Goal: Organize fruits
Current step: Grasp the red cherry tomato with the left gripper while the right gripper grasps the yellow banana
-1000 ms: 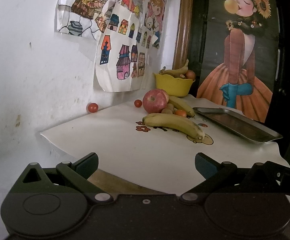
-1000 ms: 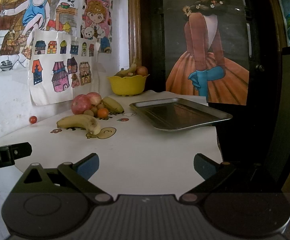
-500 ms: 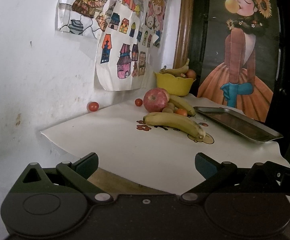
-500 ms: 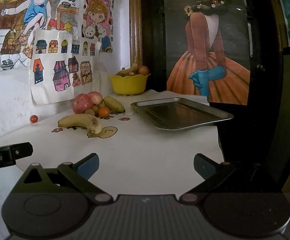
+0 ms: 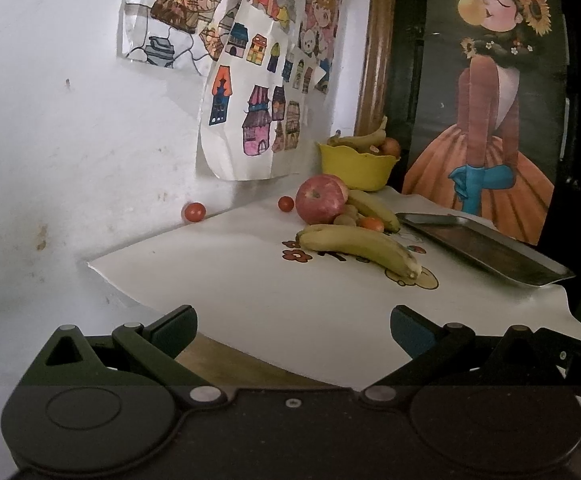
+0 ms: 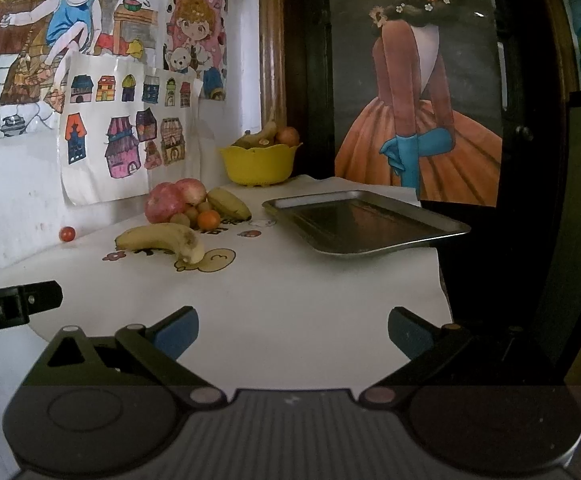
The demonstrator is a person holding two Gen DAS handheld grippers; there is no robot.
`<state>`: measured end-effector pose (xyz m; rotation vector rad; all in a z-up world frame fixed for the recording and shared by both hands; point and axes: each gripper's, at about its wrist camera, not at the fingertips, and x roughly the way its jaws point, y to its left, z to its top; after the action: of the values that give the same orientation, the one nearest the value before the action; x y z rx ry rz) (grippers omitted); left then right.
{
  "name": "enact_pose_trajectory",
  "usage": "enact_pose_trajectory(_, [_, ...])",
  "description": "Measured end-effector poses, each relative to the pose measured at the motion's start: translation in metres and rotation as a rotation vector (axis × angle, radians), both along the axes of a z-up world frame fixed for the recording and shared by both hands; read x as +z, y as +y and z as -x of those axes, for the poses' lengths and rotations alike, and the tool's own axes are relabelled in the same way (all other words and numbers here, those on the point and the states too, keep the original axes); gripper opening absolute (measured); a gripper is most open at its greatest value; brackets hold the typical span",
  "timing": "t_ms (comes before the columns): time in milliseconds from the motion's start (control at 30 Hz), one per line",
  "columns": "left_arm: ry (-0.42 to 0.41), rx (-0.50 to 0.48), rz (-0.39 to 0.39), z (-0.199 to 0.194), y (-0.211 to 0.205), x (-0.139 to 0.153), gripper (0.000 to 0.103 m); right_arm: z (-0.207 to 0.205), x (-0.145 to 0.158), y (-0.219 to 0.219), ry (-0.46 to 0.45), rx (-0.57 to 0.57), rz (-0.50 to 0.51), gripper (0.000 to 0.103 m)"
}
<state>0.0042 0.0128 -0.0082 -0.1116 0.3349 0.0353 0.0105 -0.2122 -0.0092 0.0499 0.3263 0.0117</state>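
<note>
Loose fruit lies on the white table cover: a near banana [image 5: 358, 246] [image 6: 160, 239], a red apple [image 5: 321, 199] [image 6: 165, 208], a second banana [image 5: 372, 210] [image 6: 229, 204], small round fruits [image 6: 209, 220], and two cherry tomatoes [image 5: 194, 212] [image 5: 286, 203]. A yellow bowl [image 5: 356, 170] [image 6: 259, 164] at the back holds bananas and a round fruit. A metal tray [image 5: 486, 246] [image 6: 360, 222] lies empty on the right. My left gripper [image 5: 293, 326] and right gripper [image 6: 293, 326] are open and empty, over the table's near edge, well short of the fruit.
A white wall with paper drawings [image 5: 258, 92] borders the table on the left. A framed dark picture of a girl [image 6: 414, 80] stands behind the tray. The table cover ends at a drop on the right [image 6: 442, 280]. The left gripper's body [image 6: 14, 306] shows at the right view's left edge.
Both views have shifted very slightly; the fruit, bowl and tray have not moved. Both grippers stay open.
</note>
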Motion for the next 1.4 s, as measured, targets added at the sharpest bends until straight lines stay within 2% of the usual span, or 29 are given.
enact_pose_trajectory(333, [0.021,0.011,-0.007,-0.021,0.008,0.009,0.102,-0.019,0.011,-0.011,-0.035,-0.022,-0.02,0.103])
enact_pose_trajectory(600, [0.034,0.005,0.007,-0.057,0.031,0.024,0.102,-0.062,0.034,-0.016,0.025,0.177,-0.09,0.103])
enact_pose_trajectory(700, [0.046,0.015,0.015,-0.072,0.041,0.028,0.102,-0.075,0.039,-0.01,0.042,0.249,-0.067,0.103])
enact_pose_trajectory(1033, [0.078,0.054,0.016,-0.11,0.066,0.035,0.102,-0.106,0.046,0.026,0.036,0.375,0.058,0.103])
enact_pose_trajectory(1400, [0.09,0.037,0.0,-0.134,0.072,0.032,0.102,-0.155,0.048,0.052,0.118,0.509,0.12,0.103])
